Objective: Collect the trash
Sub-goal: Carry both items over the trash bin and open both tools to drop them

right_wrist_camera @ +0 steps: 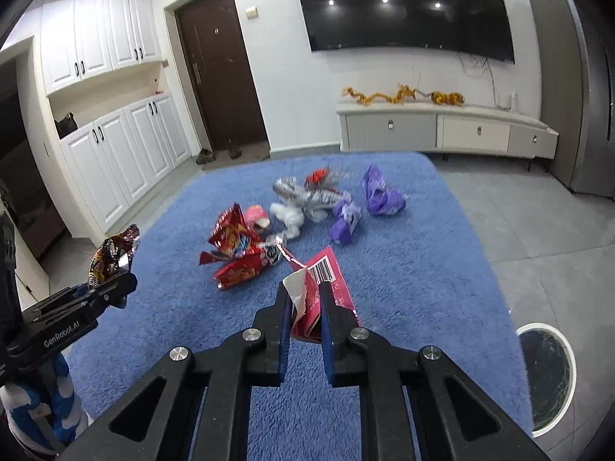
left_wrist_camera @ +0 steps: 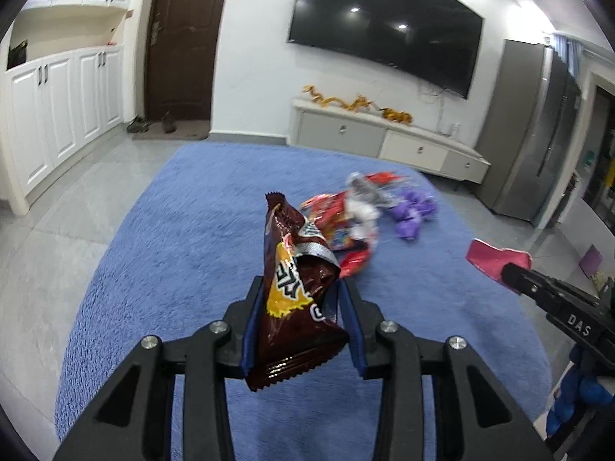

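Loose wrappers (right_wrist_camera: 292, 215) lie heaped mid-way on the blue rug (right_wrist_camera: 423, 269); a round bin (right_wrist_camera: 546, 376) sits off its right edge. I hold both tools raised above the rug. My left gripper (left_wrist_camera: 300, 288) clamps a brown snack bag (left_wrist_camera: 296, 292), long axis upright. My right gripper (right_wrist_camera: 303, 292) pinches a pink packet (right_wrist_camera: 326, 280), pointing forward.

brown-yellow wrapper (left_wrist_camera: 296, 299) | pink barcoded wrapper (right_wrist_camera: 326, 288) | blue rug (right_wrist_camera: 403, 269) | purple, seemingly bags (right_wrist_camera: 380, 196)

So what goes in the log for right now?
left gripper: holds brown bag | right gripper: holds pink wrapper | more wrappers on rug
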A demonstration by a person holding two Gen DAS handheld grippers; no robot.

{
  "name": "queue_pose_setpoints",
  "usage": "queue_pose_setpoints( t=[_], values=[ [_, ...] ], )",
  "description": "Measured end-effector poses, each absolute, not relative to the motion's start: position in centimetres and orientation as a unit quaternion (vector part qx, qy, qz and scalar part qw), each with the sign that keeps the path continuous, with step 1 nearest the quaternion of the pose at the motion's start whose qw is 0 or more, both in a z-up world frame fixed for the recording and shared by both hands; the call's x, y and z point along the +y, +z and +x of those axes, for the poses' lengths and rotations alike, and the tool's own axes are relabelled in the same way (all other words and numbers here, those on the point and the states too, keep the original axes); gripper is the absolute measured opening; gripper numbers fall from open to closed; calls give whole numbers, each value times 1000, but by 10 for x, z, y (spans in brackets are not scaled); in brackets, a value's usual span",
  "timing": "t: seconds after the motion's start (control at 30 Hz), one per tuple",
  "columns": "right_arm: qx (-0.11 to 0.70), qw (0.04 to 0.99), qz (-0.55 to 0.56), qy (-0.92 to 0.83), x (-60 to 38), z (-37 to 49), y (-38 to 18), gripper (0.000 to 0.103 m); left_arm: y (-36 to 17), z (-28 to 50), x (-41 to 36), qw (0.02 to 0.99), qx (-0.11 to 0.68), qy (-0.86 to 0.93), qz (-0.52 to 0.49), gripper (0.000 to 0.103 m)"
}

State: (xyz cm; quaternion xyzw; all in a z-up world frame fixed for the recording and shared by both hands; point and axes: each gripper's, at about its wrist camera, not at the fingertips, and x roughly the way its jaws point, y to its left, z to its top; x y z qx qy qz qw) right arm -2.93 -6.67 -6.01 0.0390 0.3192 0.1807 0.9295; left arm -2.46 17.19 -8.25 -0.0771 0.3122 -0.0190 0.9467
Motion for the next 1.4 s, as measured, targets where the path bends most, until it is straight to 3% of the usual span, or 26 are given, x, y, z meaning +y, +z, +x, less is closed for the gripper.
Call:
queue_pose_setpoints(
  t=[0.3,0.53,0.87,1.23,1.33,1.4],
  values=[
    [253,956,65,133,-122,-62,-22,13,-38,-33,104,948,290,-119,-57,36],
    [229,965,119,52,-211,-72,-20,13,-20,-12,5,931,298,-210,-10,36],
    [268,939,200,-76,-342,-68,-80,13,-58,36,-166,879,353,-314,68,36],
    [346,888,278,-124,-419,-23,-173,13,-124,91,-269,821,429,-366,86,36],
    [361,875,296,-130,-433,-17,-193,17,-138,106,-286,806,446,-382,73,37],
    [368,869,304,-133,-439,-14,-203,26,-146,111,-295,797,455,-391,68,39]
  ],
)
